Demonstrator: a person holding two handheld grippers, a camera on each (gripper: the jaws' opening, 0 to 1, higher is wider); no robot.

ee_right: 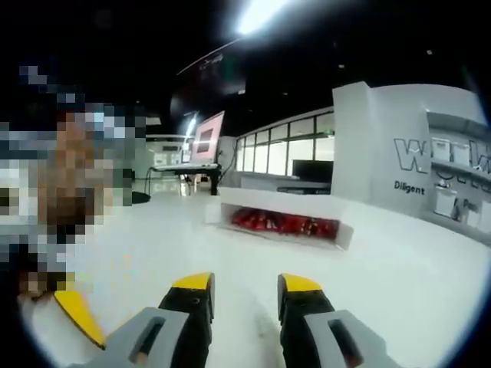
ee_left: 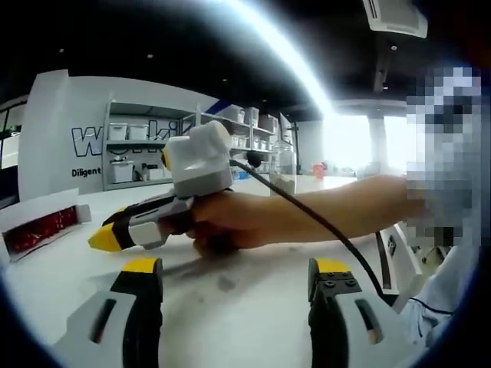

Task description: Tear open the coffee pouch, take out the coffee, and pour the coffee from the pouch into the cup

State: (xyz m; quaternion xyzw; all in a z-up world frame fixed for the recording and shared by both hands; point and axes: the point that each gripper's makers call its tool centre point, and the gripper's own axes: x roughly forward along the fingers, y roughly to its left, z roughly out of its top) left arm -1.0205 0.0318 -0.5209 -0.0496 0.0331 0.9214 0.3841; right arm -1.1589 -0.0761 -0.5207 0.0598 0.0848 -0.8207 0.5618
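Note:
A white open box (ee_right: 284,222) holding red coffee pouches lies on the white table, ahead of my right gripper (ee_right: 245,285). That gripper's jaws stand apart with nothing between them. In the left gripper view the same box (ee_left: 38,226) sits at the far left. My left gripper (ee_left: 234,280) is open wide over bare tabletop and holds nothing. A hand carries the right gripper (ee_left: 146,222) across this view, yellow tips pointing left toward the box. A clear glass vessel (ee_left: 282,165) stands farther back on the table.
The white table (ee_left: 230,307) stretches out under both grippers. Shelves with white containers (ee_left: 138,149) line the back wall. The person's forearm (ee_left: 345,203) reaches in from the right. A yellow tip of the left gripper (ee_right: 77,314) shows at the lower left of the right gripper view.

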